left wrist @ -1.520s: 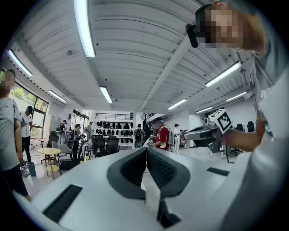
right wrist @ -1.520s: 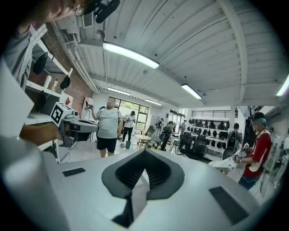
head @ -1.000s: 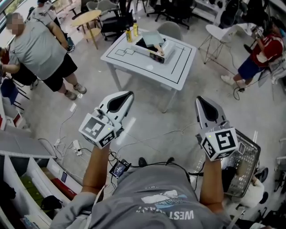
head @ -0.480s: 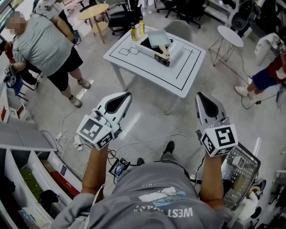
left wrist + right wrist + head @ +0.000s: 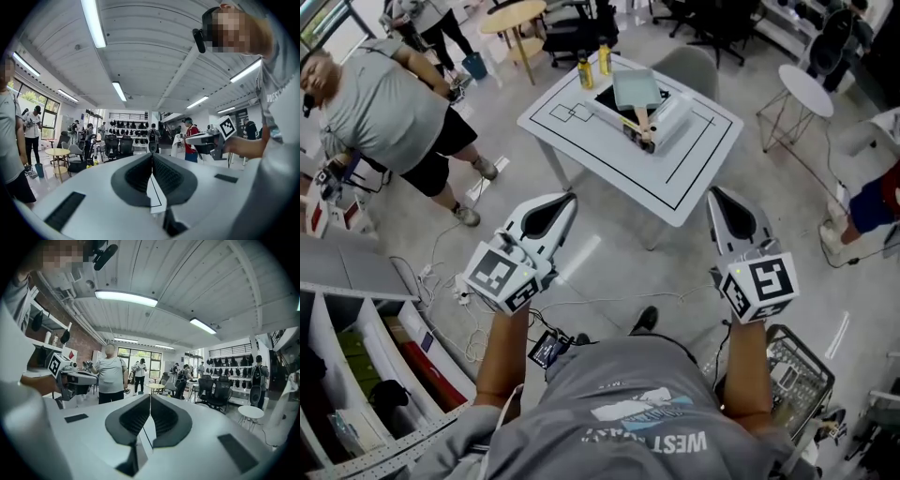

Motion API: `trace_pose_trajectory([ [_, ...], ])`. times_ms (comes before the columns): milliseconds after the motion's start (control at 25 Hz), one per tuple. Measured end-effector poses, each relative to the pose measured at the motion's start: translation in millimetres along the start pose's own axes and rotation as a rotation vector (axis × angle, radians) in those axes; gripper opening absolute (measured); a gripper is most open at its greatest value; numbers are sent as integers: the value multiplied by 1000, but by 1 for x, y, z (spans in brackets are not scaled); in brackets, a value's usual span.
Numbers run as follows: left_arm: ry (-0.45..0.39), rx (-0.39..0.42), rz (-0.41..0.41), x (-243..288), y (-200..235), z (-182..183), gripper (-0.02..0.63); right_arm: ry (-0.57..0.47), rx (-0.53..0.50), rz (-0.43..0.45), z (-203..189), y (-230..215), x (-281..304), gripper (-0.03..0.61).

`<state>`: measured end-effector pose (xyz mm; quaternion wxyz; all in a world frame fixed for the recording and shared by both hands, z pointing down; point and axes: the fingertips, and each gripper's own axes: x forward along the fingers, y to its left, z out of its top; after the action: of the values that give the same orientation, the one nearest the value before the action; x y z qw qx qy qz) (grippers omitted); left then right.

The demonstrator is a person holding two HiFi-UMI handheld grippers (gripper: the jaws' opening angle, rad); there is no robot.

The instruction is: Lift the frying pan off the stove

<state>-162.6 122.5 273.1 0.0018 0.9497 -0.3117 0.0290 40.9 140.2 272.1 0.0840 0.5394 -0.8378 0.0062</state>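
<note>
Head view: left gripper point(image 5: 565, 200) and right gripper point(image 5: 716, 193) are held out side by side above the floor, well apart from each other and well short of the desk point(image 5: 581, 141), with both pairs of fingers drawn together and touching nothing. The desk is white with black lines and carries a stove point(image 5: 673, 114). The pan point(image 5: 635, 88) sits on the stove, its wooden handle pointing toward the near edge. Two yellow bottles point(image 5: 585, 71) stand just beside the stove at the desk's far left edge. A wire basket point(image 5: 814, 367) is on the floor below the right gripper, its contents too unclear to list. A person point(image 5: 389, 108) in a grey shirt stands at the left, well apart from the desk. Left gripper view: fingers point(image 5: 137, 174) are closed pad to pad with nothing between them, and the right gripper shows at the right, level with them; the pan is not in this view. Right gripper view: fingers point(image 5: 135, 417) meet along one seam and are empty, with the left gripper at the left and the grey-shirted person beyond it; the pan is not in this view.
</note>
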Motion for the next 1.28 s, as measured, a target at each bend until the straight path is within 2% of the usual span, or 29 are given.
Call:
trace_pose_trajectory([
  [440, 13, 4, 71, 62, -3, -2, -2, -12, 8, 71, -9, -66, 22, 14],
  [760, 42, 16, 86, 101, -10, -4, -2, -17, 34, 88, -19, -104, 27, 14],
  [1120, 73, 10, 64, 131, -6, -15, -2, -4, 67, 81, -37, -126, 35, 12],
  [1280, 79, 8, 23, 150, 3, -22, -2, 4, 71, 47, -43, -136, 39, 12],
])
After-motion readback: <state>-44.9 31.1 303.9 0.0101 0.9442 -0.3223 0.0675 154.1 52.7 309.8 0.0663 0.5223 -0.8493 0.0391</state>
